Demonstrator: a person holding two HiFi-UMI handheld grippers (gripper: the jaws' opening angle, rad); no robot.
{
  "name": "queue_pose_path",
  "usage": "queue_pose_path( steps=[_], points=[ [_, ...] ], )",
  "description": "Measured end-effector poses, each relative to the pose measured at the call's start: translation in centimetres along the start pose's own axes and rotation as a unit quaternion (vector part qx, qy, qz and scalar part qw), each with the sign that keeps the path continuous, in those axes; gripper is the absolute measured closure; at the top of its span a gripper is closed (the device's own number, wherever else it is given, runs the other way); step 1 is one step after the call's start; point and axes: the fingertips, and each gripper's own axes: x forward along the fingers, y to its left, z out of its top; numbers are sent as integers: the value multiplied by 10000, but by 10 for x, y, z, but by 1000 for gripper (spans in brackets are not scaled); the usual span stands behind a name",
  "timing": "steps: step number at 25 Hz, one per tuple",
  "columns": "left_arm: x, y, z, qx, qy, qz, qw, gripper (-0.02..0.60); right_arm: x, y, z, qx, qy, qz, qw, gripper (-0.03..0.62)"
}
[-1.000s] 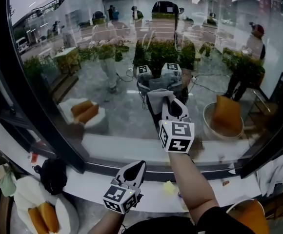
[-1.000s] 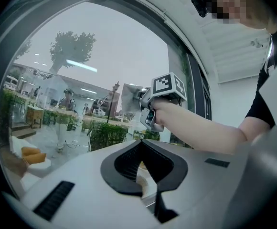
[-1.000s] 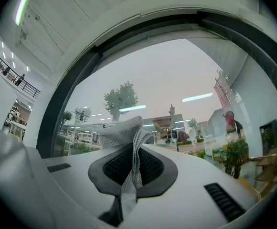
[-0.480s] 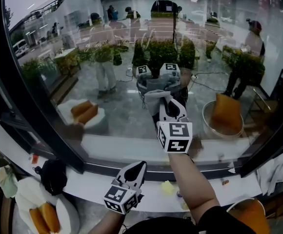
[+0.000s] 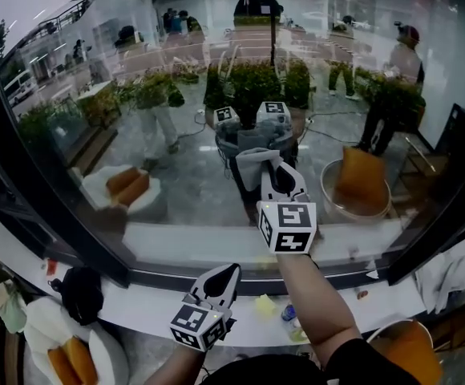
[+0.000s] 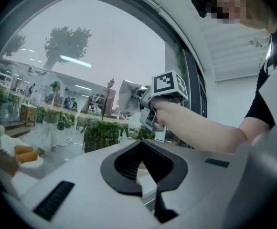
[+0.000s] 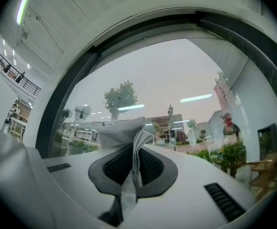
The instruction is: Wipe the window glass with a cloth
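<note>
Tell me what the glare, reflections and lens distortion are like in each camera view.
Head view: the window glass mirrors ceiling light strips over the outdoor scene, and the fisheye bows its dark frame. Left gripper view: pale washed-out sky, the same wide-angle curving. Right gripper view: cloth sharp, dark vignette at the corners.

Daylight floods the window glass [image 5: 186,189], reflections veil it, edges bend, seemingly hazy.
</note>
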Motion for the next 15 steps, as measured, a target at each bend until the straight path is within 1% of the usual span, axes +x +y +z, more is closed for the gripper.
queue_pose_path(
  steps=[15],
  points=[
    [48,-58,-2,65,93,-494,9987,574,-42,-109,4,-4,11,-729,9973,559]
  ],
)
